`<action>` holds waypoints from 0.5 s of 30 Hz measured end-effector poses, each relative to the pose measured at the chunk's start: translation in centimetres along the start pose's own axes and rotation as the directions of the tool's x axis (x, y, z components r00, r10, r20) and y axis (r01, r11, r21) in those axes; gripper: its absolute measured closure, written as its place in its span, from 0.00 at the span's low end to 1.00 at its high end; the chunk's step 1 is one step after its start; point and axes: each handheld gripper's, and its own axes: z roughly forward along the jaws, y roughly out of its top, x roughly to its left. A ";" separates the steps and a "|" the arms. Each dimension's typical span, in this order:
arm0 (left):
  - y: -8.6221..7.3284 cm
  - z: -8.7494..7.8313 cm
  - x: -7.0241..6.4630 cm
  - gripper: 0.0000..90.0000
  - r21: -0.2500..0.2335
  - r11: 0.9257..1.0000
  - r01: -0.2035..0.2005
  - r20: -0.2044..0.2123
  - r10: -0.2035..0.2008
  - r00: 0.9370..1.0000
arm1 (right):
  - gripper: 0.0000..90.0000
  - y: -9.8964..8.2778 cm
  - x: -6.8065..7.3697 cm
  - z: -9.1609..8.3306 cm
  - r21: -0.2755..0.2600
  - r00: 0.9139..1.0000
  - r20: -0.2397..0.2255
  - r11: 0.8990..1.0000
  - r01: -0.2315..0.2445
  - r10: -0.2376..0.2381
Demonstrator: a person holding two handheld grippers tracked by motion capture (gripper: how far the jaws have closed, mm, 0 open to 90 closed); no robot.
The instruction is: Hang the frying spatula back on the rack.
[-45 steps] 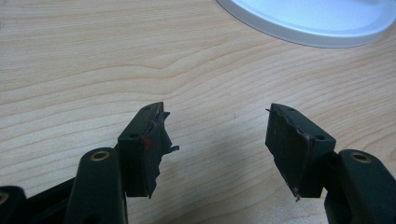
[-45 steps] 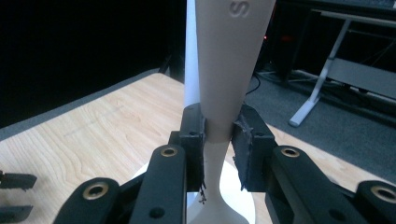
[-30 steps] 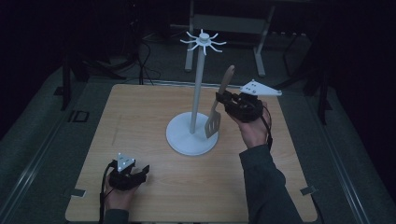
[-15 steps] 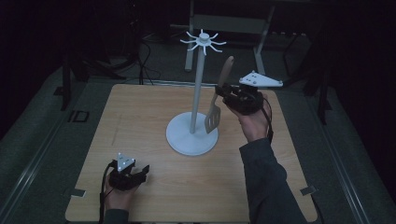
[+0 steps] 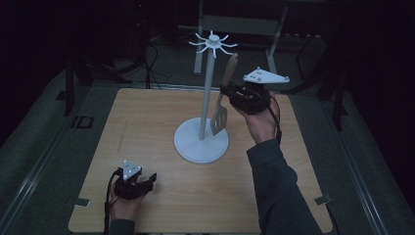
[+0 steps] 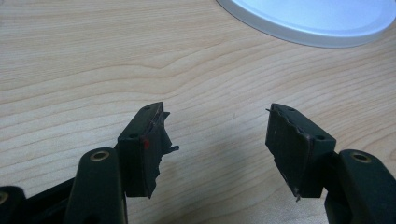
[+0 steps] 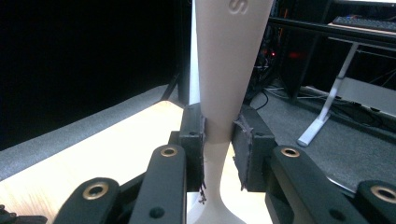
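From the high view, your right tongs [image 5: 229,93] are lifted off the worktop [image 5: 147,132] and pinch a spatula [image 5: 222,100] around the lower part of its handle. The spatula hangs nearly upright, slotted blade down and wooden handle rising toward the hooks at the top of the white stand [image 5: 205,98]. Its blade sits just beside the stand's pole, on your right of it, above the round base. The handle tip reaches up near the ring of hooks, though you cannot tell from here whether it touches one. Your left tongs [image 5: 149,180] rest low at the near left part of the worktop, well apart from the stand, with their jaws spread and nothing between them.

In the left gripper view, your left tongs [image 6: 217,140] stand wide apart over bare wood grain. The worn pads [image 6: 149,144] hold nothing. The rim of the stand's white base [image 6: 308,23] curves across the top of the frame.

In the right gripper view, your right tongs [image 7: 218,144] press on the spatula's pale handle [image 7: 224,70] from both sides, the pads tight against it. The handle runs straight up between the jaws and flares out below them. The worktop lies lit at the lower left, with dark floor beyond.
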 end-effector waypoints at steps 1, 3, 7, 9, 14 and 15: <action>0.0 0.0 0.0 0.42 -0.001 1.000 0.000 0.000 0.000 1.000 | 0.83 0.1 0.0 0.1 0.000 1.000 0.001 1.000 -0.001 0.001; 0.0 0.0 0.0 0.42 -0.002 1.000 0.000 0.001 0.000 1.000 | 0.83 0.2 0.0 0.2 0.001 1.000 0.004 1.000 -0.007 0.007; 0.0 0.0 0.1 0.42 -0.002 1.000 0.001 0.000 -0.001 1.000 | 0.83 0.3 -0.2 0.4 0.008 1.000 0.011 1.000 -0.022 0.021; 0.0 0.0 0.1 0.42 -0.002 1.000 0.002 0.001 -0.002 1.000 | 0.83 0.3 -0.3 0.5 0.013 1.000 0.008 1.000 -0.024 0.024; 0.0 0.0 0.1 0.42 0.000 1.000 0.002 0.000 -0.002 1.000 | 0.83 0.4 -0.2 0.7 0.017 1.000 0.002 1.000 -0.026 0.025; 0.0 0.0 0.1 0.42 0.000 1.000 0.001 -0.001 -0.001 1.000 | 0.83 0.4 -0.2 0.8 0.019 1.000 0.003 1.000 -0.025 0.025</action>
